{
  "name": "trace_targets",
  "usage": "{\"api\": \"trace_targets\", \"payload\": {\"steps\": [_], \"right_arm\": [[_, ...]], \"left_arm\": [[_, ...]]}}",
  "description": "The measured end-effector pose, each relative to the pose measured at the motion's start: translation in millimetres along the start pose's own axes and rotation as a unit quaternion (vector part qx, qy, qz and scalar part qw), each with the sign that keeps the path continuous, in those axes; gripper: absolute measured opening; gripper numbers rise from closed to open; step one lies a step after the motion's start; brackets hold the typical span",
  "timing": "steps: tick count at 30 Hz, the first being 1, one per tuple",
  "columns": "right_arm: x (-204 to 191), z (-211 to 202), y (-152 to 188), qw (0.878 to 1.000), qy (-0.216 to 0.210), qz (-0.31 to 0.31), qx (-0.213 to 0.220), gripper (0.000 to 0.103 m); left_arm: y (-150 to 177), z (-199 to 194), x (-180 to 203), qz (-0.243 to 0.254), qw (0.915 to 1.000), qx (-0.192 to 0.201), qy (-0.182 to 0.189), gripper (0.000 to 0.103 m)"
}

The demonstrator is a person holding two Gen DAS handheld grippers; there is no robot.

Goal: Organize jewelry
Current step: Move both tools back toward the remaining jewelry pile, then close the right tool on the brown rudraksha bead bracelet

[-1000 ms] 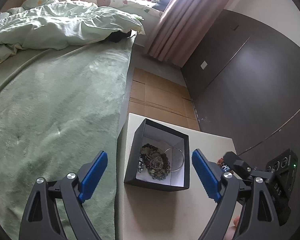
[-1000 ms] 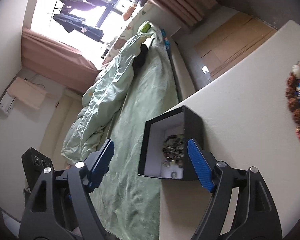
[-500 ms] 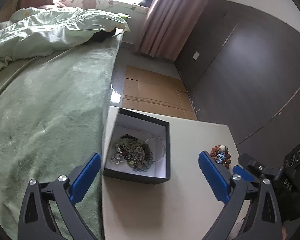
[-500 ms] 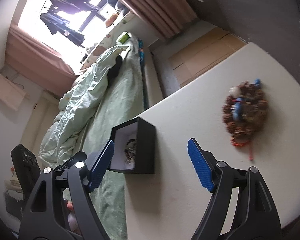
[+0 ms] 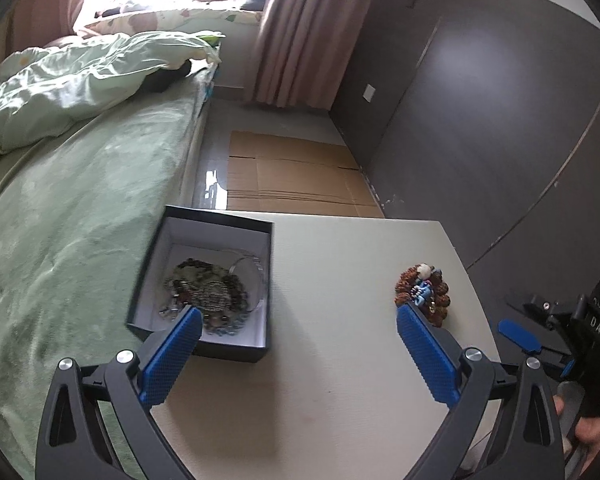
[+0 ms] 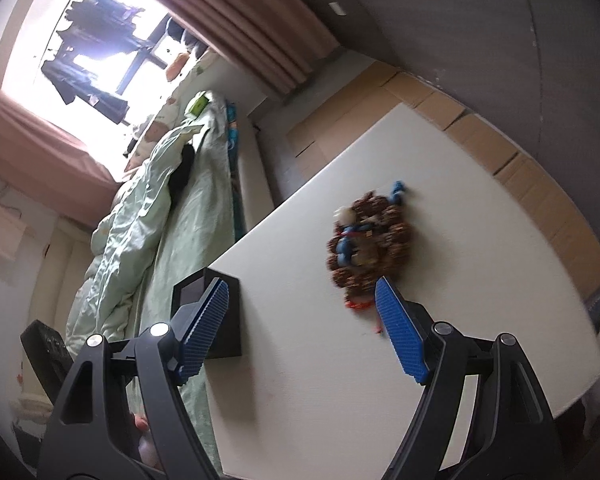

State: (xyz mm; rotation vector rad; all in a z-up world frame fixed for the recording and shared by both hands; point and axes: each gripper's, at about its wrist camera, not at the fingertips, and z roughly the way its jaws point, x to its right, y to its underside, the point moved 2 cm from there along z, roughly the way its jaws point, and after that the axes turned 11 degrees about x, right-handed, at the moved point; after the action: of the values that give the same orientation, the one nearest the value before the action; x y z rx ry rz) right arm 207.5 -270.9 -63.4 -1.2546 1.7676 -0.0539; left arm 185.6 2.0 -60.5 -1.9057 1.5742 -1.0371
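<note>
box: black square box (image 5: 204, 280), white lining, tangled beads and thin wire hoop inside, at table (image 5: 340, 380) edge beside green bed | bracelet: knobby brown bead bracelet (image 5: 422, 294) on matte cream top, well apart from box | left gripper (image 5: 296, 350): spread, empty | right gripper (image 6: 300, 320): spread, empty, bare tabletop between

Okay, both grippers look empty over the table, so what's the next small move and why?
Probably ease the right gripper forward and down over the beaded bracelet. It lies loose on the table, apart from the black box that already holds jewelry, and the open jaws sit just short of it.
</note>
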Motion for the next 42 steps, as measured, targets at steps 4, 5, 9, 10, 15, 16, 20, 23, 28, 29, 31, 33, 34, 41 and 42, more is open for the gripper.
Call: {"api": "trace_targets", "payload": {"steps": [4, 5, 9, 10, 15, 16, 20, 23, 28, 29, 31, 33, 34, 41, 42], "right_arm": [[12, -2, -3, 1.000, 0.007, 0.019, -0.003, 0.076], [16, -1, -4, 1.000, 0.009, 0.026, -0.006, 0.076], [25, 2, -9, 0.999, 0.014, 0.045, -0.008, 0.075], [26, 4, -10, 0.999, 0.015, 0.048, -0.009, 0.071], [32, 15, -12, 0.998, 0.026, 0.059, -0.013, 0.056], [34, 21, -14, 0.998, 0.036, 0.057, -0.015, 0.050], [36, 38, -19, 0.997, 0.069, 0.041, -0.016, 0.041], [37, 50, -22, 0.996, 0.080, 0.034, -0.021, 0.038], [41, 71, -21, 0.994, 0.105, 0.019, -0.037, 0.038], [41, 76, -20, 0.993, 0.108, 0.014, -0.042, 0.038], [38, 84, -18, 0.992, 0.119, -0.001, -0.049, 0.037], [34, 94, -15, 0.988, 0.142, -0.027, -0.055, 0.037], [33, 99, -14, 0.986, 0.152, -0.039, -0.058, 0.037], [27, 106, -7, 0.978, 0.183, -0.075, -0.062, 0.020], [27, 104, -8, 0.980, 0.175, -0.071, -0.060, 0.019]], "left_arm": [[4, 9, 12, 0.007, 0.9999, -0.001, 0.010, 0.095], [4, 11, 14, 0.007, 0.9999, -0.002, 0.012, 0.095], [7, 20, 22, 0.003, 0.9997, -0.003, 0.023, 0.089], [7, 23, 23, 0.001, 0.9996, -0.006, 0.026, 0.086], [10, 41, 37, -0.005, 0.9986, -0.021, 0.049, 0.074], [11, 45, 40, 0.000, 0.9983, -0.024, 0.052, 0.071], [13, 60, 48, 0.011, 0.9972, -0.038, 0.063, 0.062], [13, 72, 45, 0.006, 0.9966, -0.048, 0.066, 0.059], [13, 86, 43, 0.007, 0.9959, -0.060, 0.068, 0.057], [12, 88, 43, 0.007, 0.9957, -0.061, 0.069, 0.057], [10, 92, 42, 0.006, 0.9955, -0.063, 0.070, 0.057], [8, 97, 42, 0.004, 0.9953, -0.065, 0.071, 0.057], [8, 99, 42, 0.003, 0.9952, -0.066, 0.072, 0.057], [1, 108, 40, 0.008, 0.9954, -0.068, 0.068, 0.057], [0, 108, 39, 0.010, 0.9956, -0.066, 0.067, 0.057]]}}
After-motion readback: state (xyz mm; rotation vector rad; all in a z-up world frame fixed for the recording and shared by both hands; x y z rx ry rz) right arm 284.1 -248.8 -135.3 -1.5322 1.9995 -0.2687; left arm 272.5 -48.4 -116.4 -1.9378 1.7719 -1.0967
